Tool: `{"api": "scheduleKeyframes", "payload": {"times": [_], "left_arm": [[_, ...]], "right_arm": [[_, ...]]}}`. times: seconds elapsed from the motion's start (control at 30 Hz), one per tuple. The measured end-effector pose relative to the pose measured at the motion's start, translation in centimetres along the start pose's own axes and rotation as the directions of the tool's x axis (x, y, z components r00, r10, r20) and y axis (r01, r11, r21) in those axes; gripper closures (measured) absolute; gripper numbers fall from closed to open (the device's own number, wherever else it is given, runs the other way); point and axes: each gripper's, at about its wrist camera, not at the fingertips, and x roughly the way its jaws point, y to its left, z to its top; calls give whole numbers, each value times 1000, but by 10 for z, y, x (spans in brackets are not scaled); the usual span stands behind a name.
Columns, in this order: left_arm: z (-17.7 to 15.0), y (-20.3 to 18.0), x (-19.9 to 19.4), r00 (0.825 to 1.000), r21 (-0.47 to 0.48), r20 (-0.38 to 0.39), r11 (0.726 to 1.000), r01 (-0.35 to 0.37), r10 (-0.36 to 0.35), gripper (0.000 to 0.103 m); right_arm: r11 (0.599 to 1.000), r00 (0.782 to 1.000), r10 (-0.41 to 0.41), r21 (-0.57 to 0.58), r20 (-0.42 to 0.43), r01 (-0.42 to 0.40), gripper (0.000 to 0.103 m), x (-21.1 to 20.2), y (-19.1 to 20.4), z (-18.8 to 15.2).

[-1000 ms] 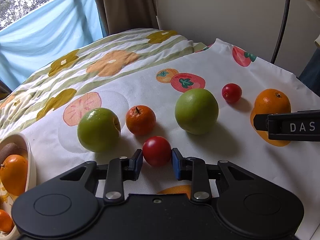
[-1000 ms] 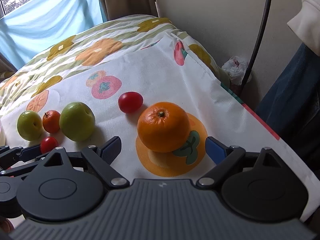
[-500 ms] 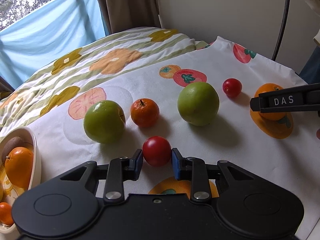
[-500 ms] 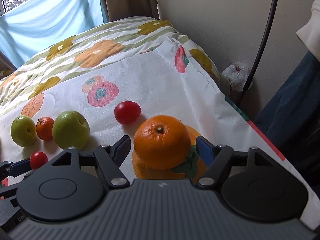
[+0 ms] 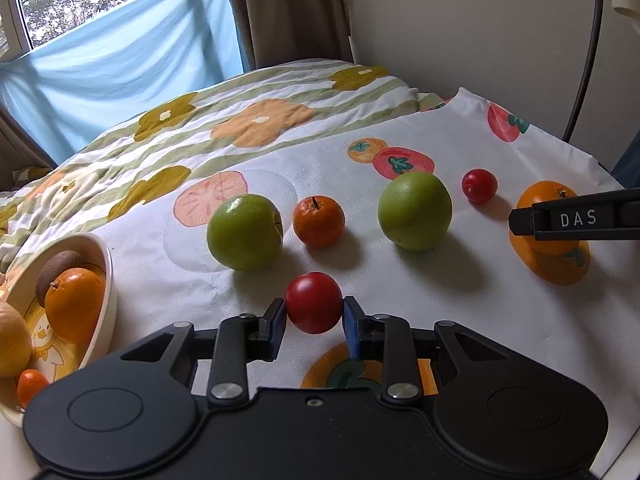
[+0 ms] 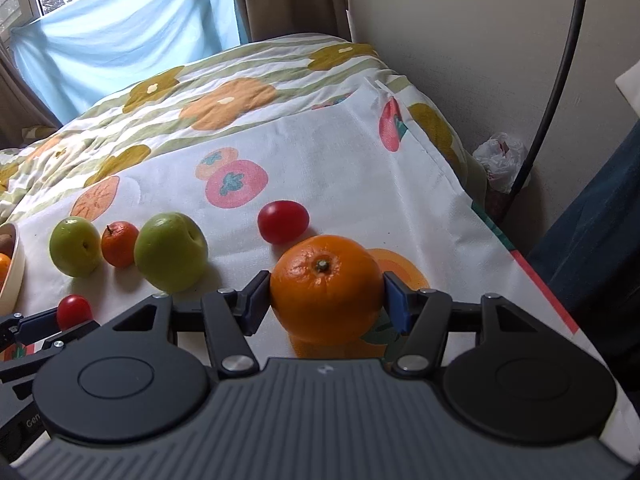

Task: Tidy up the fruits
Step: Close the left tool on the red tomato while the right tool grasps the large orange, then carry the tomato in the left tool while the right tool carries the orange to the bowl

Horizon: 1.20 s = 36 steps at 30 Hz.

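Mid-pickup: left gripper (image 5: 314, 314) clamped on tomato (image 5: 314, 302), right gripper (image 6: 326, 300) pinching orange (image 6: 326, 293); next, probably lifting both toward bowl (image 5: 105, 280).

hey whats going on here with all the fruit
A person is sorting fruit off a printed cloth using two handheld grippers. The left gripper is shut on a small red tomato, and the right gripper is clamped on the big orange. Two green apples, a small orange and another tomato sit loose on the cloth; the bowl at left already holds some fruit.
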Motion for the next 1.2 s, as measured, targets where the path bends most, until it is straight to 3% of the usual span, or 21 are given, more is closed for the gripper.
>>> {"api": "scheduleKeyframes", "payload": {"times": [0.33, 0.63, 0.9, 1.2], "left_arm": [[5, 6, -45, 997, -105, 46, 993, -57, 62, 69], [5, 30, -85, 985, -204, 67, 969, -142, 159, 69], [1, 69, -106, 968, -265, 67, 939, -217, 242, 69], [7, 138, -115, 949, -295, 62, 914, -279, 310, 69]], "right_arm": [[992, 995, 100, -74, 19, -98, 29, -32, 18, 10], [961, 977, 214, -184, 12, -208, 29, -56, 54, 25], [921, 952, 308, -251, 2, -297, 29, -64, 105, 38], [885, 928, 373, -295, -17, -361, 29, -65, 179, 52]]}}
